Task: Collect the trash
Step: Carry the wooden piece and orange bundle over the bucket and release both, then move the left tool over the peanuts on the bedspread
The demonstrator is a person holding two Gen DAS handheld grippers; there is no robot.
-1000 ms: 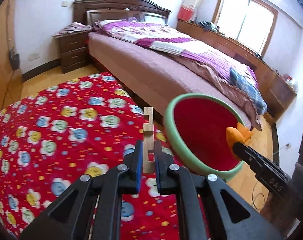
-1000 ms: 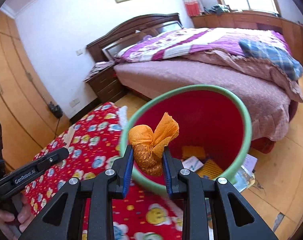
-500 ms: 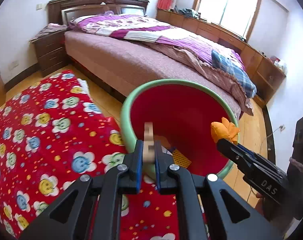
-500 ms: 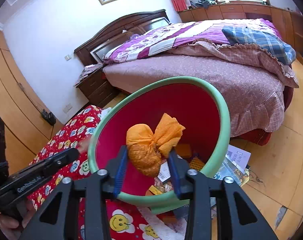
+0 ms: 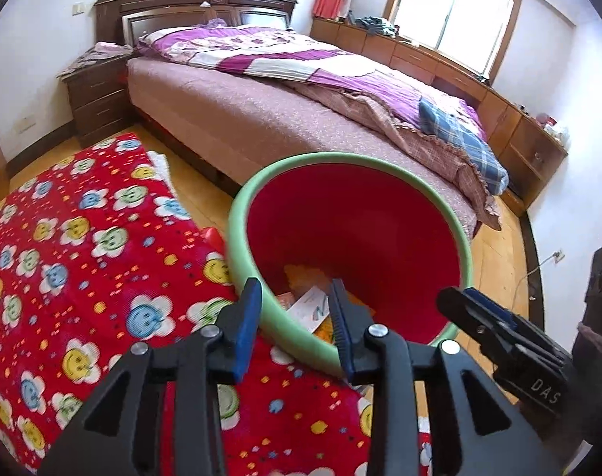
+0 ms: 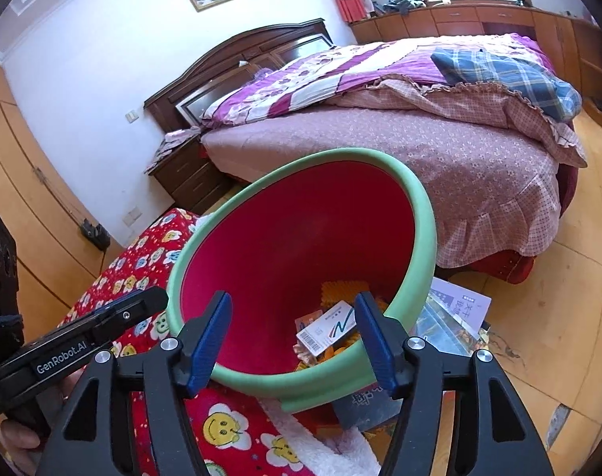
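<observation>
A red bin with a green rim (image 5: 241,214) stands tilted toward me beside the bed. My left gripper (image 5: 295,311) hangs over its near rim, its jaws opening with nothing held between them. Over the same rim (image 6: 424,214), my right gripper (image 6: 293,331) is also opening and holds nothing. At the bottom of the bin lie a white barcode card (image 6: 332,327) and orange scraps (image 6: 336,289); the left wrist view shows the same card (image 5: 310,307). Each gripper shows in the other's view: the right gripper (image 5: 455,301), the left gripper (image 6: 150,301).
A red blanket with smiley flowers (image 5: 82,258) covers the surface left of the bin. Papers and magazines (image 6: 455,317) lie on the wooden floor by the bin's base. A bed (image 5: 301,119), a nightstand (image 5: 98,95) and window cabinets (image 5: 420,55) stand behind. A hand (image 6: 19,440) holds the left gripper.
The left gripper has let go of a wooden piece and the right gripper of an orange wad. Both grippers moved in over the bin and their jaws spread apart.
</observation>
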